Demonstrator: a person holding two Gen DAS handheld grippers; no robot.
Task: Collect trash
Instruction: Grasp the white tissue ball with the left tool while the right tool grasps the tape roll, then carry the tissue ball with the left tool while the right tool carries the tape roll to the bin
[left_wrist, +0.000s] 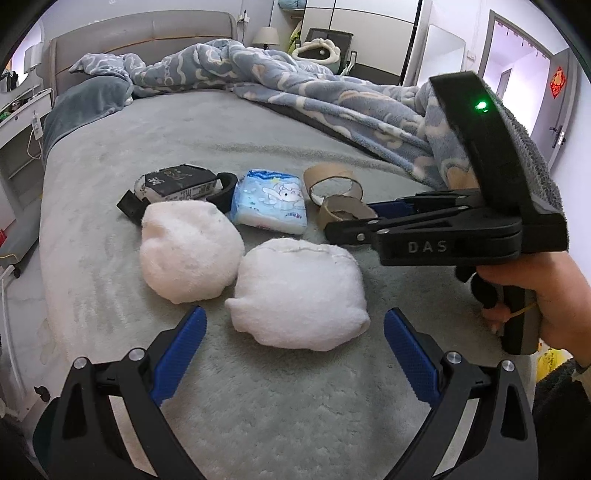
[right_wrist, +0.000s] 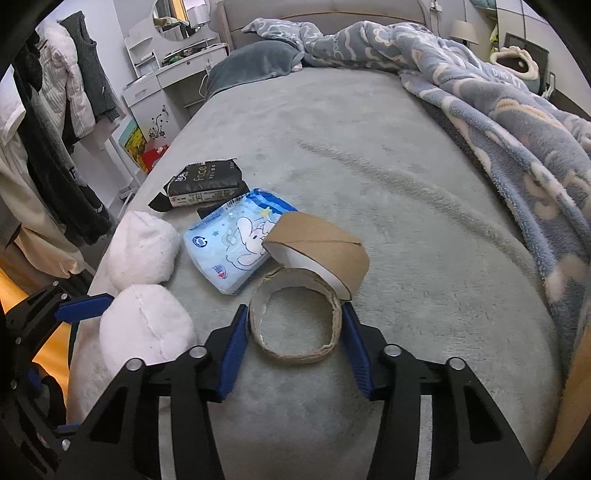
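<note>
Trash lies in a loose cluster on the grey bed (right_wrist: 369, 155), which we see filling most of both views, with a blue patterned blanket (right_wrist: 498, 110) heaped along its far and right side and a dark pillow (right_wrist: 255, 59) near the headboard. Beside the bed stand a white dresser (right_wrist: 162, 85) and a rack of hanging clothes (right_wrist: 55, 110).

Nearest to us among the things on the bed are two white plush cushions (left_wrist: 295, 291) and (left_wrist: 188, 251), lying just beside each other. Behind them sits a light blue tissue pack (right_wrist: 229, 247) printed with a cartoon elephant, and behind that a black packet (right_wrist: 203, 182) with light lettering, close to the tissue pack.

To the right of the tissue pack we see two cardboard tape rings. The wider brown ring (right_wrist: 317, 247) is tilted up and leans against the flat ring (right_wrist: 295, 317), which lies on the bed.

Our right gripper (right_wrist: 295, 328) has its blue pads on either side of the flat ring, pressing its outer wall, so the ring is clamped between them while resting on the bed. Our right hand (left_wrist: 554, 295) squeezes the handle in the left view.

Our left gripper (left_wrist: 295, 332) hovers spread wide around the near edge of the closest cushion, its fingers (left_wrist: 184, 339) not touching it.
</note>
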